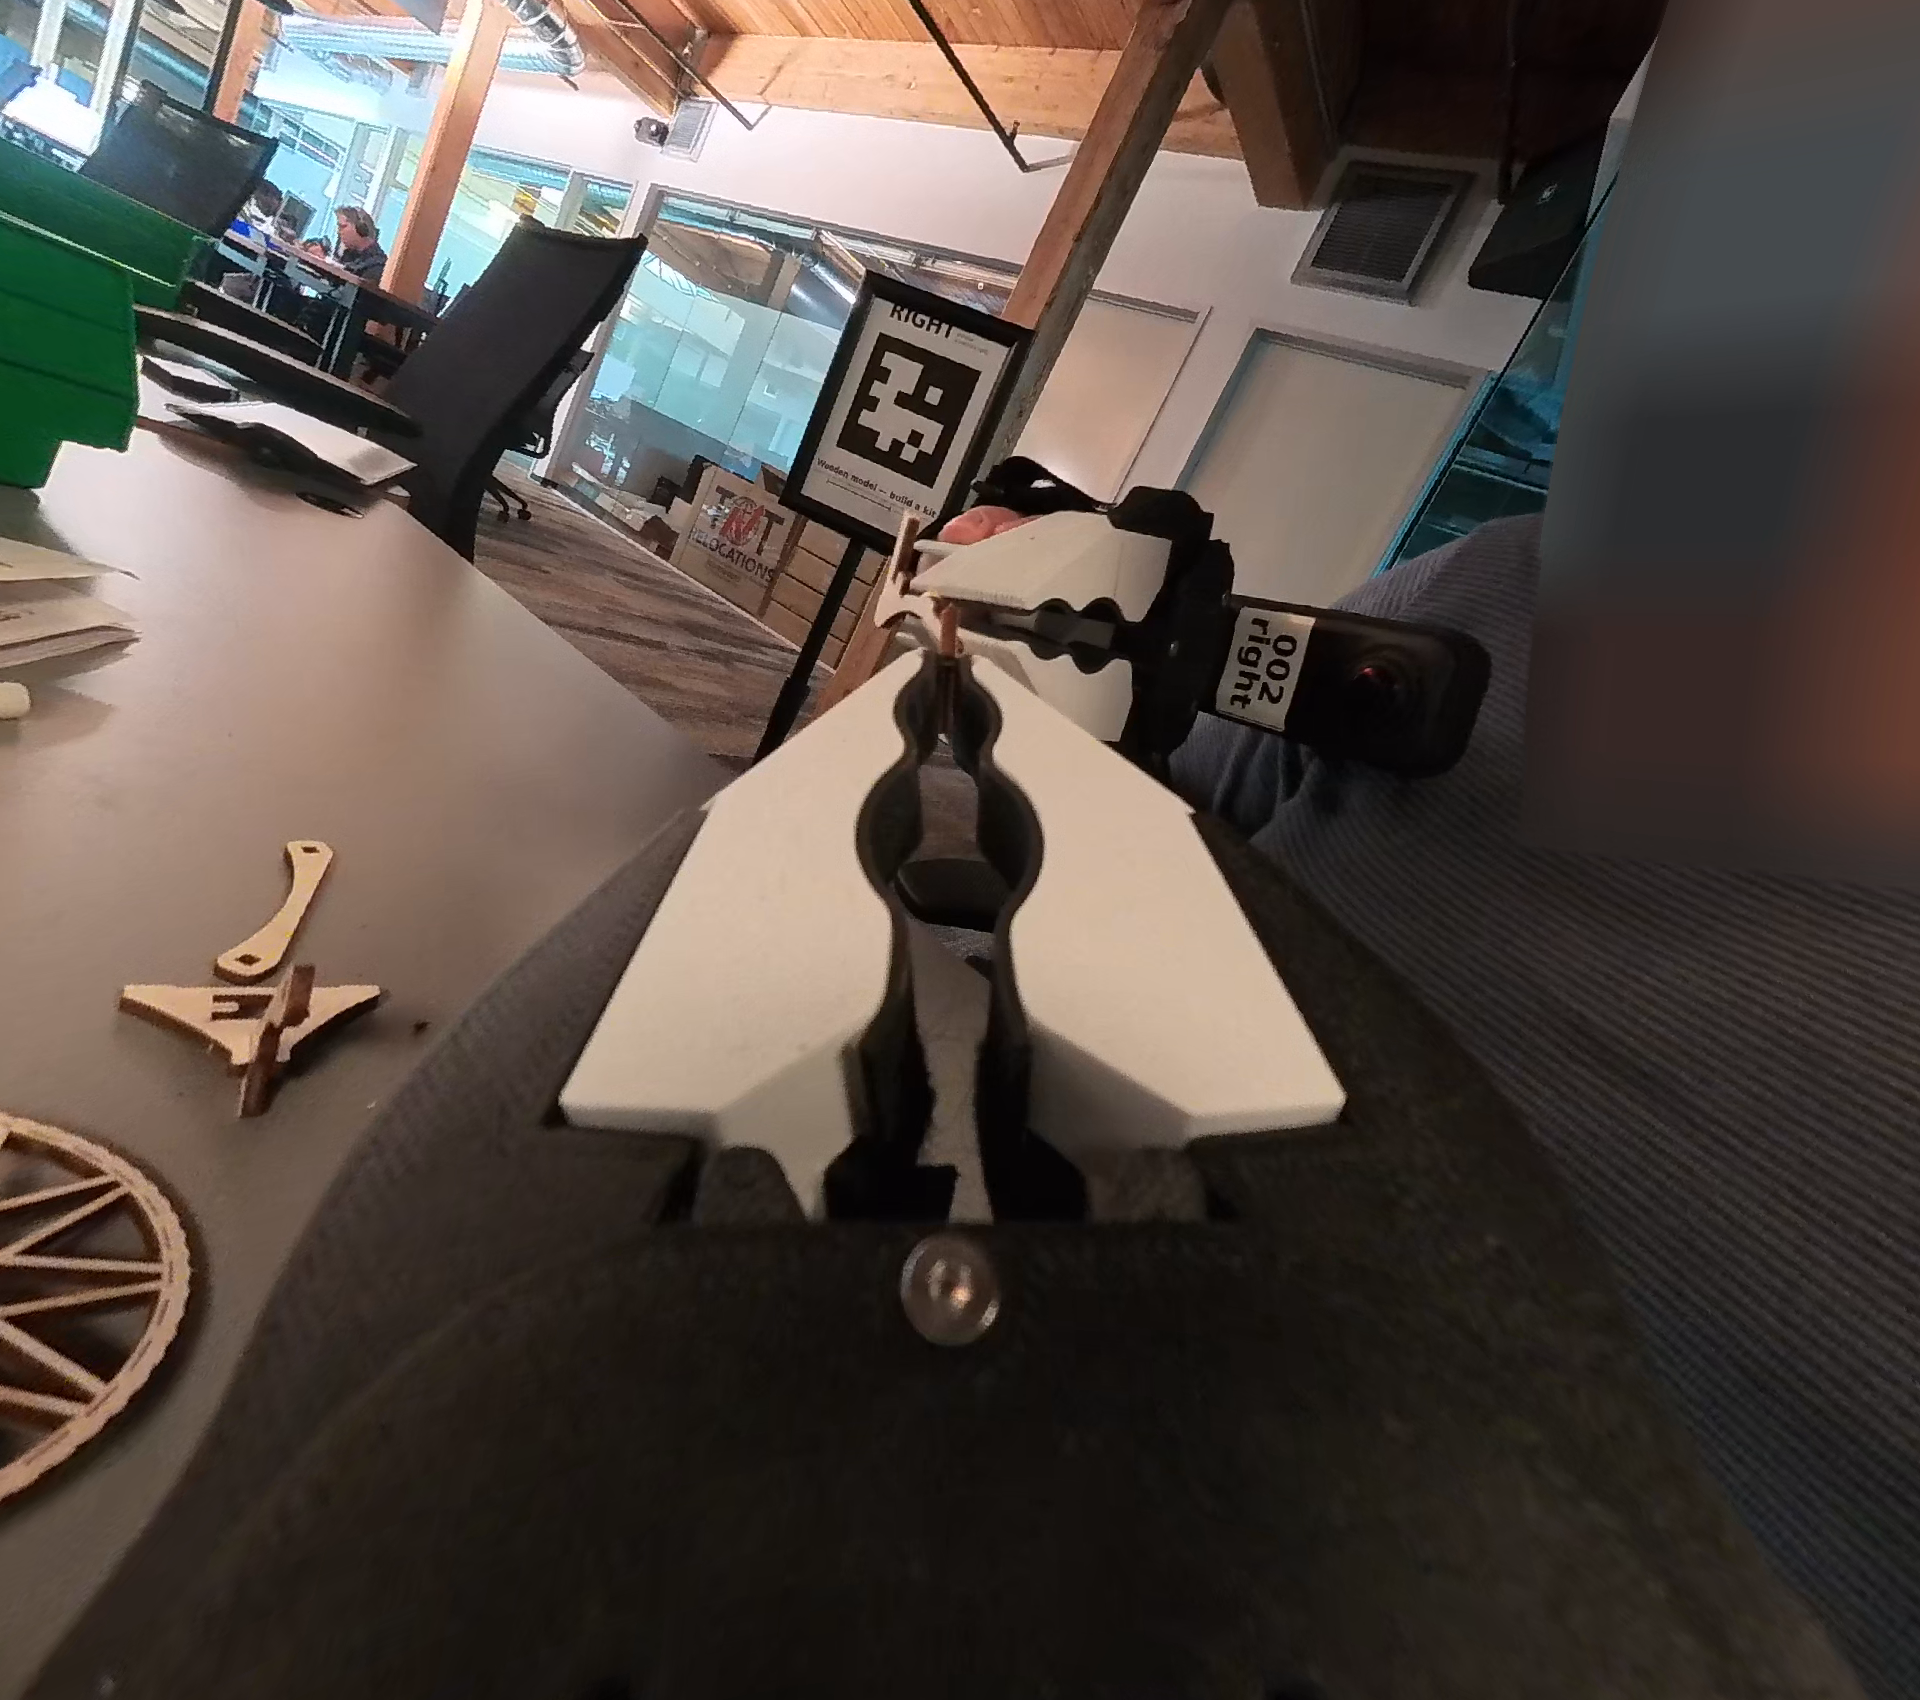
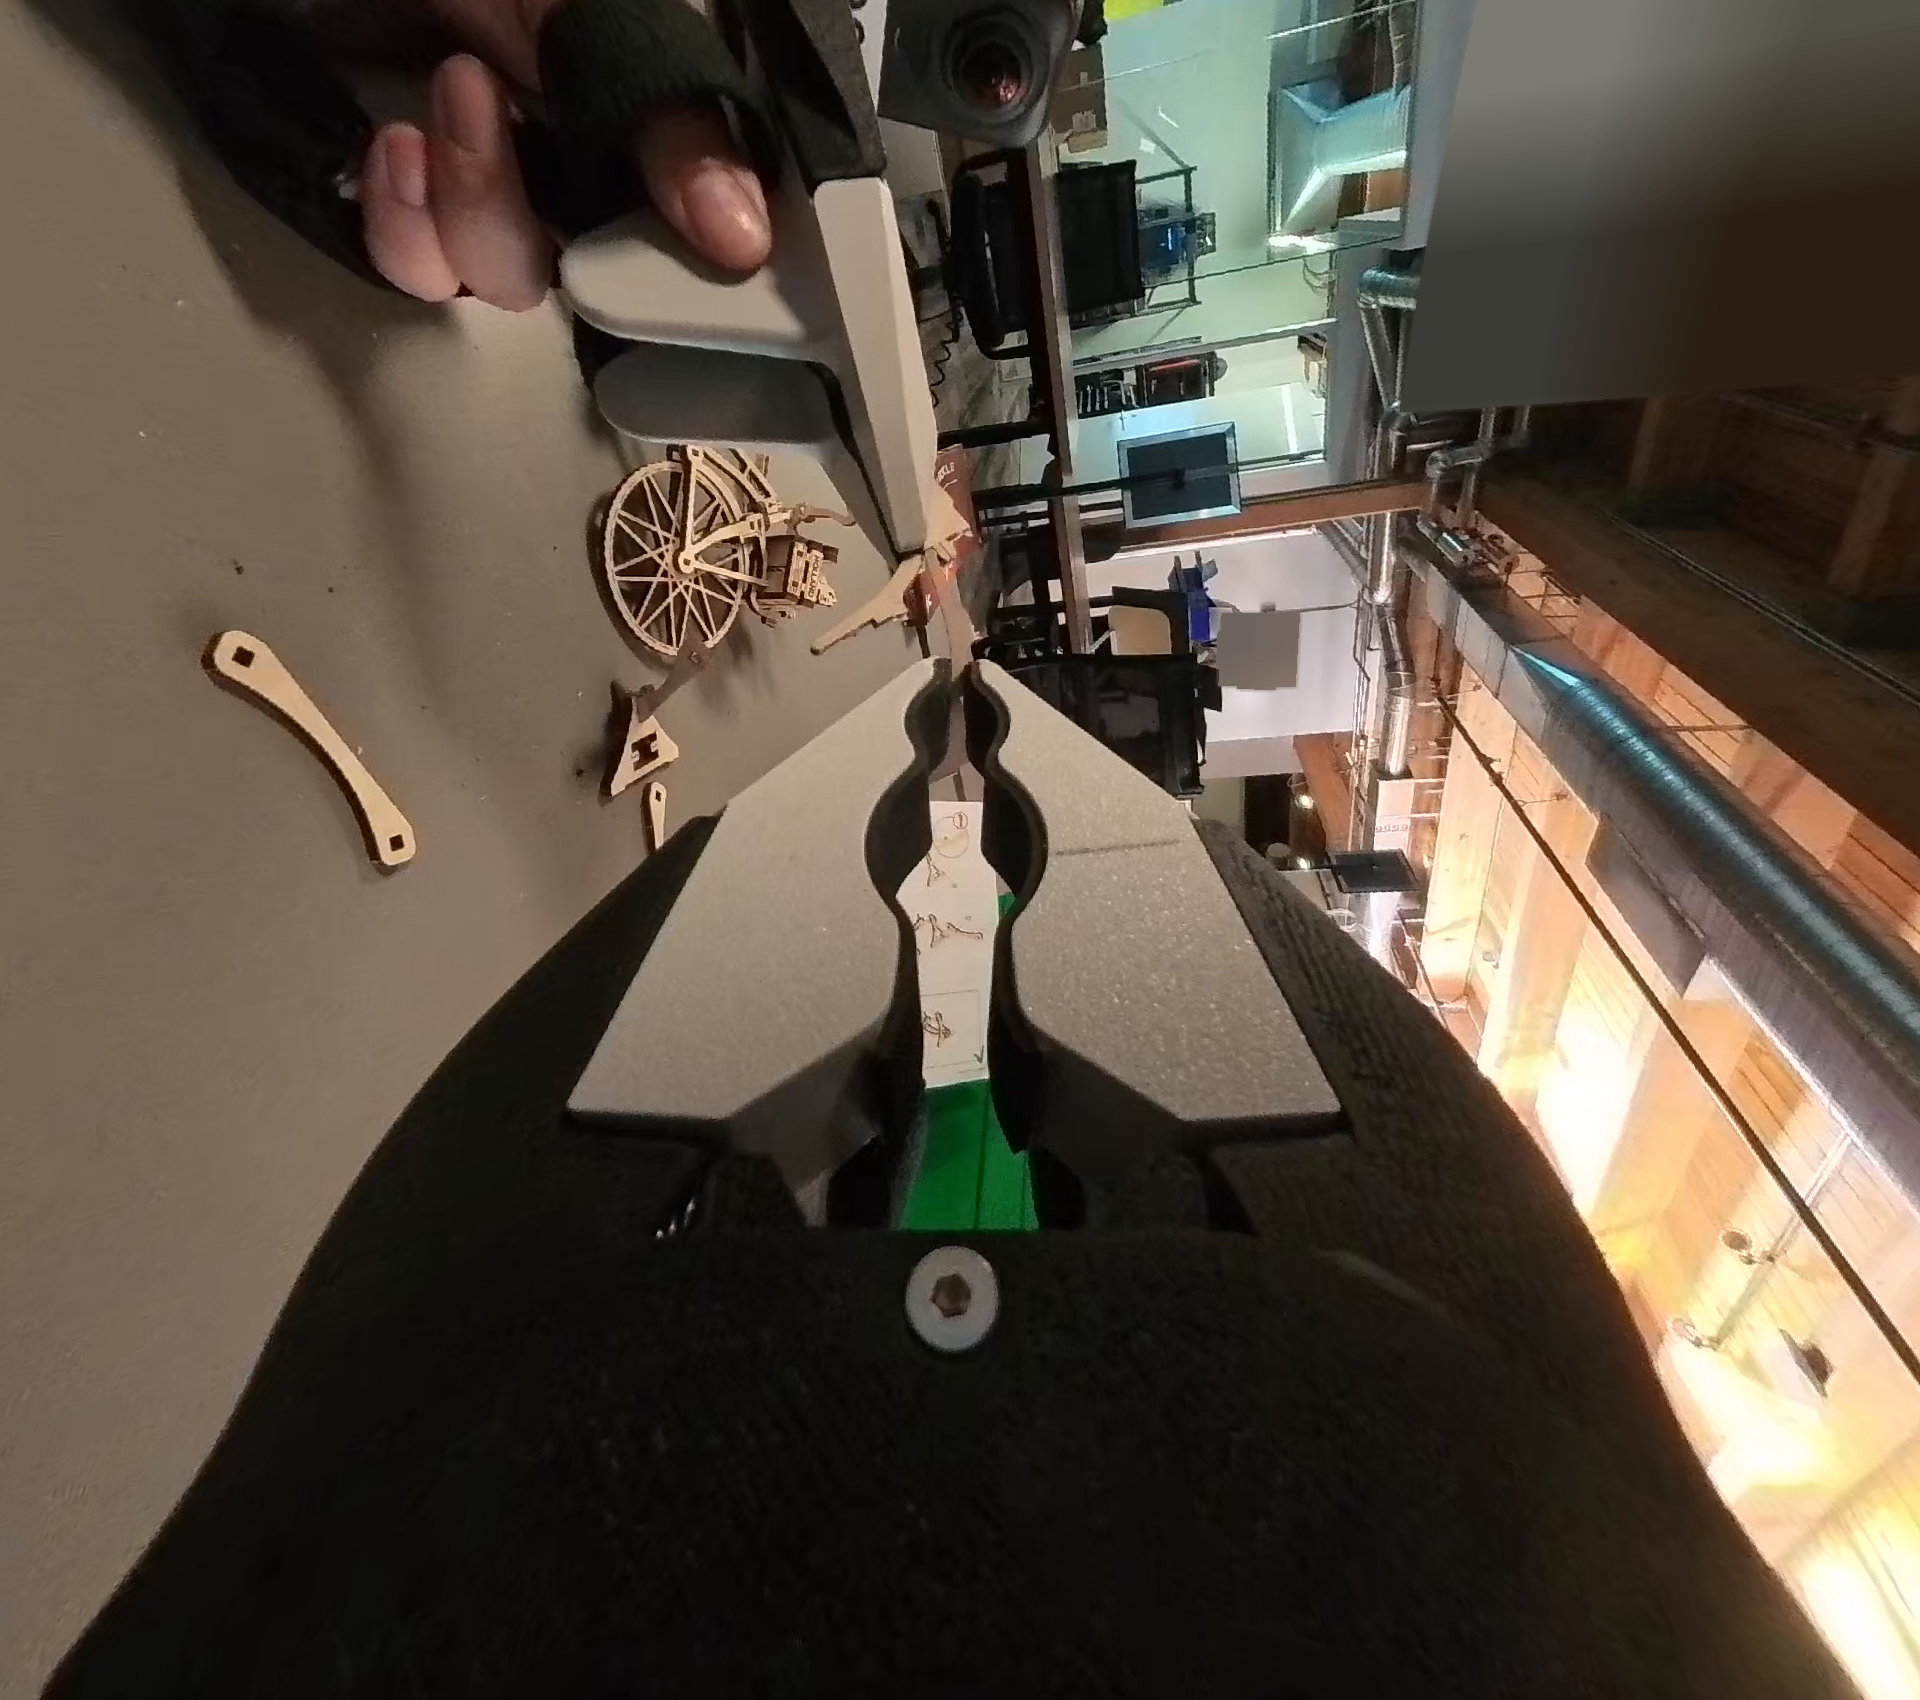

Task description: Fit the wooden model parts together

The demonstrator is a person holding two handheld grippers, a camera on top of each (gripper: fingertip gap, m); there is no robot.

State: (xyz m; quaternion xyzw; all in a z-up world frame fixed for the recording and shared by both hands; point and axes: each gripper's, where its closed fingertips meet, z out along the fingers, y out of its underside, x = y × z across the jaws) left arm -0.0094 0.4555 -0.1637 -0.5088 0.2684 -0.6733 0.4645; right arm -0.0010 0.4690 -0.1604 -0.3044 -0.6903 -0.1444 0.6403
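My left gripper (image 1: 940, 663) is shut on a small thin wooden part (image 1: 945, 648), seen edge-on at its tips. My right gripper (image 1: 925, 585) comes in from the right, shut on a flat pale wooden part (image 1: 896, 585); the two parts touch above the table edge. In the right wrist view my right gripper (image 2: 956, 668) is shut, and the left gripper (image 2: 912, 549) reaches down from above with a key-shaped part (image 2: 868, 616) at its tip. A curved wooden strip (image 1: 275, 912) (image 2: 307, 746), a triangular part (image 1: 255, 1016) (image 2: 639, 746) and a part-built wooden bicycle (image 2: 696, 559) lie on the grey table (image 1: 312, 715).
A spoked wooden wheel (image 1: 73, 1276) lies at the lower left. A green bin (image 1: 62, 362) and papers (image 1: 52, 601) sit at the far left. A framed marker sign (image 1: 904, 414) stands behind the grippers. An instruction sheet (image 2: 951, 923) shows between my right fingers. A person's hand (image 2: 499, 92) holds the left gripper. Both grippers' tips are close together, under 4 cm apart.
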